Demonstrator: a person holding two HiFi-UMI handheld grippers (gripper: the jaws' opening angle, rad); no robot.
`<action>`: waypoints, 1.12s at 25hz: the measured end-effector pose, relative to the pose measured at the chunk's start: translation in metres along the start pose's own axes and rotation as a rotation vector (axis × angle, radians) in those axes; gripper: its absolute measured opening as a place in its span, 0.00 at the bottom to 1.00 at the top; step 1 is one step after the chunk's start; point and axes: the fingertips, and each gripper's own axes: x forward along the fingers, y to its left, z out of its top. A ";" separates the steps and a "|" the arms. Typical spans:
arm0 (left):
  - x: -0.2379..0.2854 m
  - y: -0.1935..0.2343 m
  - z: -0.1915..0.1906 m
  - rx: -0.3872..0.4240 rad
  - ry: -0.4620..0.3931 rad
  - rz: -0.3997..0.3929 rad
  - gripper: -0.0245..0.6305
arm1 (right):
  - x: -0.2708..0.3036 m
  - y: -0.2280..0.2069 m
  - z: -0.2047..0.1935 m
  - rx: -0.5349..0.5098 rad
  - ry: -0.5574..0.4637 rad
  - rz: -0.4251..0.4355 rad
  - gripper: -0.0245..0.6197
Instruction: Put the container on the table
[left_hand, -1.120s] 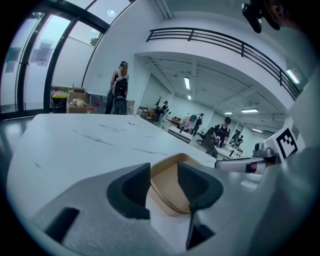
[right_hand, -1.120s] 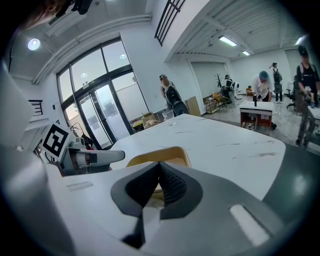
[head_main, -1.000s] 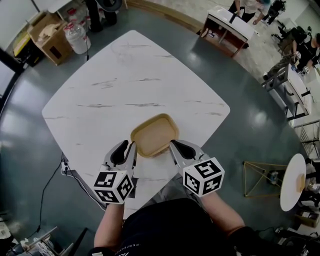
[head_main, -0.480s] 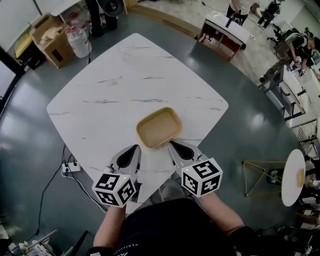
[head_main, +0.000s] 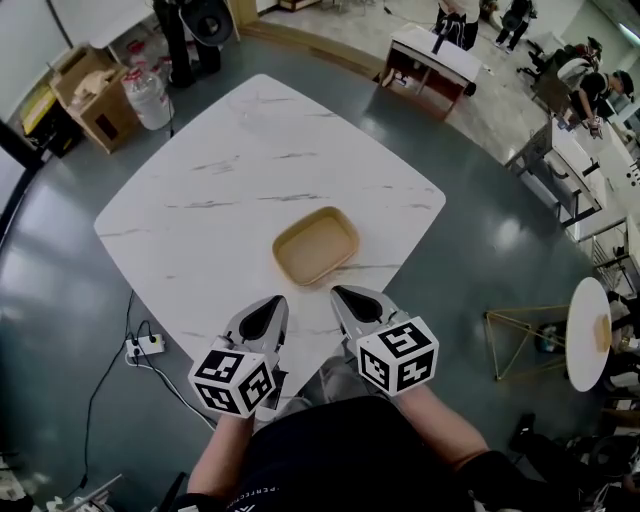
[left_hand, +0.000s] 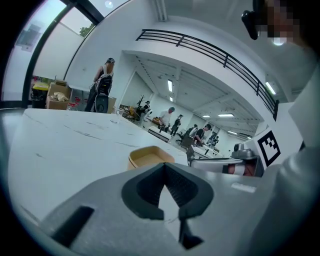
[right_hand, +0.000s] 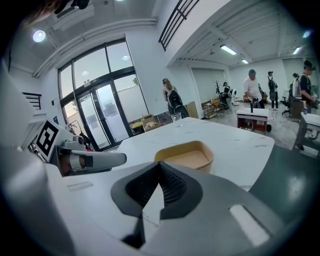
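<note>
Both claws have drawn back to the near edge. The left claw (head_main: 276, 301) has let go and is clenched on nothing, and the right claw (head_main: 339, 293) is likewise closed and empty. Ahead of them and clear of both, the container (head_main: 316, 245) now sits upright on the tabletop (head_main: 230, 170), so the placing looks done.

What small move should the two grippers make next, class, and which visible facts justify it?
Probably lift both grippers clear and stop: the tan container sits flat on the white table, apart from the left gripper and right gripper, whose jaws are closed on nothing.
</note>
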 end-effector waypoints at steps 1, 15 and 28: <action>-0.001 -0.002 -0.002 0.002 0.003 -0.006 0.03 | -0.002 0.002 -0.002 0.001 0.001 -0.003 0.04; -0.018 -0.016 -0.008 0.033 0.010 -0.058 0.03 | -0.013 0.033 -0.009 -0.014 0.005 0.004 0.04; -0.023 -0.021 -0.011 0.041 0.010 -0.067 0.03 | -0.024 0.032 -0.009 -0.021 -0.011 -0.015 0.04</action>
